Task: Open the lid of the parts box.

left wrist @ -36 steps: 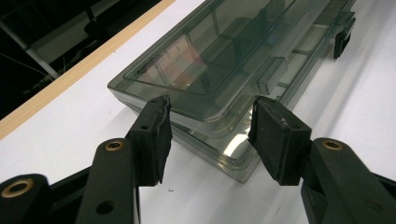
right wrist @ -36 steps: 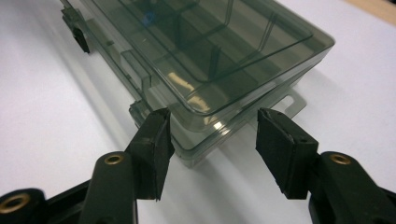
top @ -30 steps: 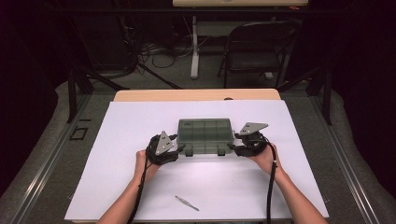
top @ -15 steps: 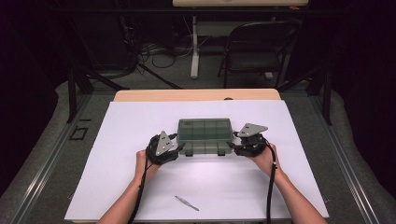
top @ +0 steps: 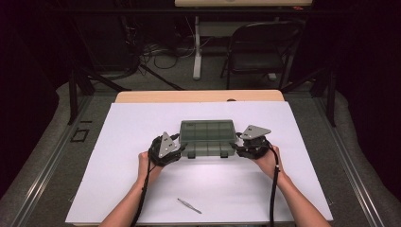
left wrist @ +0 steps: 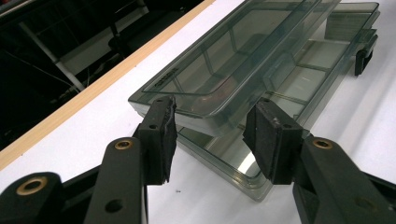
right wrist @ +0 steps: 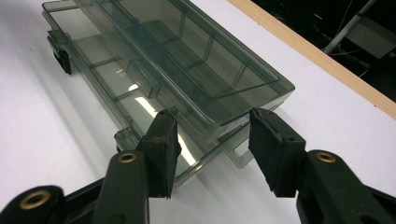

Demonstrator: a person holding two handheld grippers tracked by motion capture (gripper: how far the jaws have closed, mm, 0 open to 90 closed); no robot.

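From the high view, the left hand-held gripper (top: pixel 177 150) and the right hand-held gripper (top: pixel 239 145) sit at the two short ends of a smoky clear box (top: pixel 207 137) on the white tabletop (top: pixel 142 123), each carried by a hand coming in from the bottom edge; the box lies between them, touching or all but touching their tips. A small metal tool (top: pixel 189 205) lies well behind the grippers, nearer the person, apart from both. In the left gripper view, the left hand-held gripper (left wrist: pixel 210 133) stands about half open, its jaws having just been closing a little, with the corner of the raised lid (left wrist: pixel 219 60) between the pads; the left pad meets the lid's edge, while the right pad sits just beside it, and I cannot tell whether it presses. The tray (left wrist: pixel 299 84) runs away ahead of the jaws, with a latch at its far end. In the right gripper view, the right hand-held gripper (right wrist: pixel 212 140) is likewise about half open, jaws just closing, straddling the lid's near corner above the tray; firm contact by both pads cannot be told.
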